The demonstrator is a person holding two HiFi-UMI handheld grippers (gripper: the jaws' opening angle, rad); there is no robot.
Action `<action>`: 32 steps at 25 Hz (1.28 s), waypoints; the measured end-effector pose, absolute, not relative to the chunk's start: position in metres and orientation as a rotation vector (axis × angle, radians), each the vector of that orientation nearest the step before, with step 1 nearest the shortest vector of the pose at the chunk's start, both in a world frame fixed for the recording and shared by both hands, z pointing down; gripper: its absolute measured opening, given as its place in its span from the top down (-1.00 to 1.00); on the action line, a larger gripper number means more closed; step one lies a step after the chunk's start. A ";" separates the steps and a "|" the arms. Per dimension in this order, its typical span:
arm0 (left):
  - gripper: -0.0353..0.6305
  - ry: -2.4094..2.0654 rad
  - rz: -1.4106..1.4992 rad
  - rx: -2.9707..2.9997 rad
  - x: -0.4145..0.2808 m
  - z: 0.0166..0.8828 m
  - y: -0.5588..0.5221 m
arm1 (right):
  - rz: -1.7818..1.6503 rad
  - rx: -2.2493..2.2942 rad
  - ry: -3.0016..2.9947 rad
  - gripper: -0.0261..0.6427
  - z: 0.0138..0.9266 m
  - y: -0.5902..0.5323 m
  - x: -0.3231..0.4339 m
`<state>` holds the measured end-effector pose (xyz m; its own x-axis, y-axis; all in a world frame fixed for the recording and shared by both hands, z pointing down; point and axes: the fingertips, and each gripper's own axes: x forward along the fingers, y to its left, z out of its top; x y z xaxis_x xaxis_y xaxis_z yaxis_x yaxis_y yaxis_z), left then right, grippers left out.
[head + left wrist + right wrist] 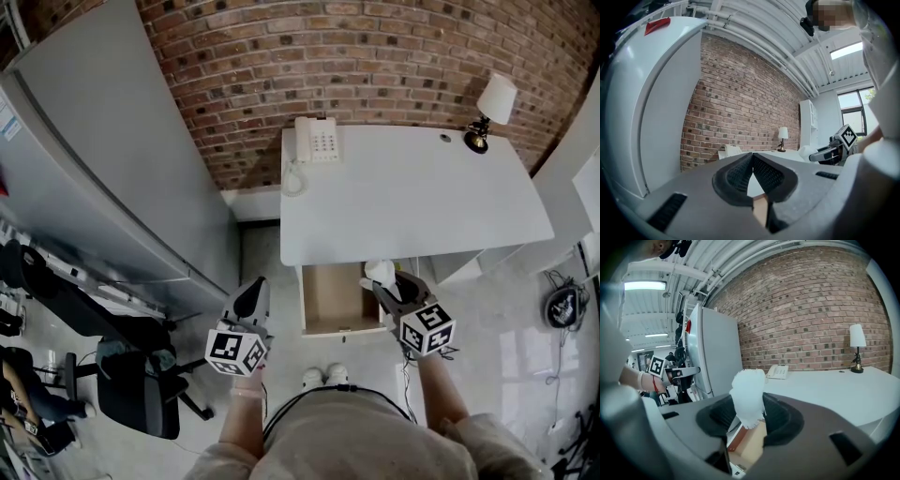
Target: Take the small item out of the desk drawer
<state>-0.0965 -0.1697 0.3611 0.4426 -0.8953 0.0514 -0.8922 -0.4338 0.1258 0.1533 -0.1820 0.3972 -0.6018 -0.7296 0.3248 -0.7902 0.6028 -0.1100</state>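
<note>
A small white fluffy item (pixel 748 398) stands between the jaws of my right gripper (pixel 751 409), which is shut on it. In the head view that white item (pixel 381 273) hangs above the right side of the open wooden drawer (pixel 337 298), under the front edge of the white desk (pixel 412 197), with my right gripper (pixel 386 284) behind it. My left gripper (pixel 251 300) hangs left of the drawer over the floor. Its jaws (pixel 752 172) meet at the tips with nothing between them.
On the desk stand a white telephone (pixel 316 141) at the back left and a small lamp (pixel 491 108) at the back right. A tall grey cabinet (pixel 103 159) fills the left. An office chair (pixel 136 375) stands at the lower left. Brick wall behind.
</note>
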 end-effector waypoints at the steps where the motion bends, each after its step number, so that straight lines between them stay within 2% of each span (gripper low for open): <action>1: 0.88 -1.595 -0.036 2.556 -0.098 0.359 -0.170 | 0.352 1.256 -2.586 0.42 0.396 -0.182 0.154; 32: 0.88 -1.635 -0.081 2.590 -0.117 0.338 -0.185 | 0.297 1.335 -2.599 0.42 0.375 -0.197 0.155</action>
<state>-0.1173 -0.1847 0.3383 0.4301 -0.9028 -0.0033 -0.8987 -0.4285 0.0936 0.1555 -0.1969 0.3750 -0.5701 -0.7756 0.2710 -0.8168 0.5707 -0.0849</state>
